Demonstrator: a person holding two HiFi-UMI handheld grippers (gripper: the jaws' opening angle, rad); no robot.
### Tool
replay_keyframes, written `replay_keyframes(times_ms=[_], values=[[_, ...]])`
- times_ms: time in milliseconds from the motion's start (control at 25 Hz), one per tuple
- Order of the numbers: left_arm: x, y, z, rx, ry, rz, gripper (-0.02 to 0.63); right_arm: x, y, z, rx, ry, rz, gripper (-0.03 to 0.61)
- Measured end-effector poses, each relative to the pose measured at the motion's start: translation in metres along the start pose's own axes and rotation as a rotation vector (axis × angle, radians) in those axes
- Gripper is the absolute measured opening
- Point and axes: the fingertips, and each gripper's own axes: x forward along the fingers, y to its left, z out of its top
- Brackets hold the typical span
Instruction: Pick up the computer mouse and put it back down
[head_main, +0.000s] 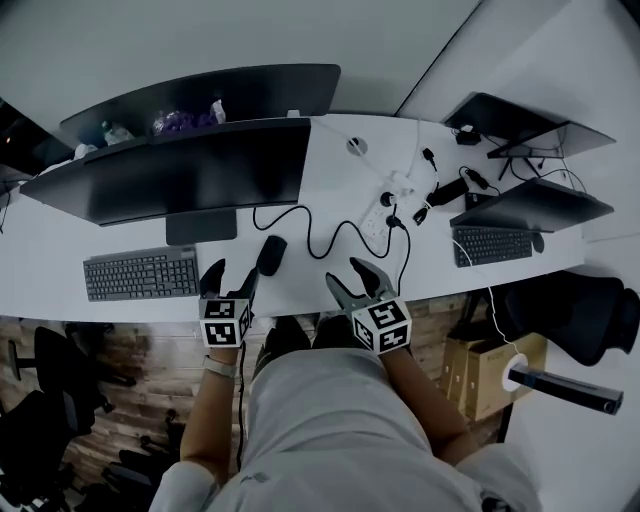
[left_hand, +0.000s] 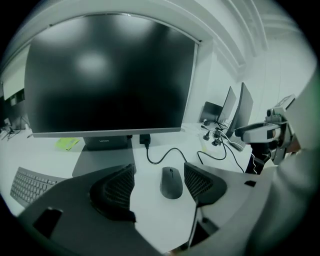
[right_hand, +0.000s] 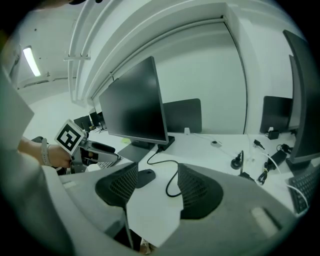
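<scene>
Both pairs of jaws stand apart and hold nothing. The left gripper (head_main: 232, 275) hovers over the near edge of the white desk (head_main: 300, 292). The computer mouse (head_main: 271, 254) lies flat on the desk just ahead of it, nearer its right jaw, untouched. The right gripper (head_main: 347, 275) hovers at the same edge, right of the mouse, and bare desk lies between the two. A black cable (head_main: 322, 237) loops ahead. A keyboard (head_main: 140, 273) is at the left and a monitor (head_main: 180, 170) is behind.
</scene>
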Motion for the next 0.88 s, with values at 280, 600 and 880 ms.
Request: replay_keyframes(times_ms=[280,600,880], values=[[-0.041,0.007,0.023,-0.014,-0.083,0.038,0.296,0.020,0.033,0.029,-0.057,-0.034,0.115,0.247],[-0.087,0.009,0.053,-0.027,-0.191,0.088,0.296,0.029,0.067,0.064,-0.117,-0.090,0.241,0.249],[-0.120,0.013,0.076,-0.048,-0.286,0.130,0.296,0.034,0.096,0.094,-0.168,-0.131,0.344,0.247]])
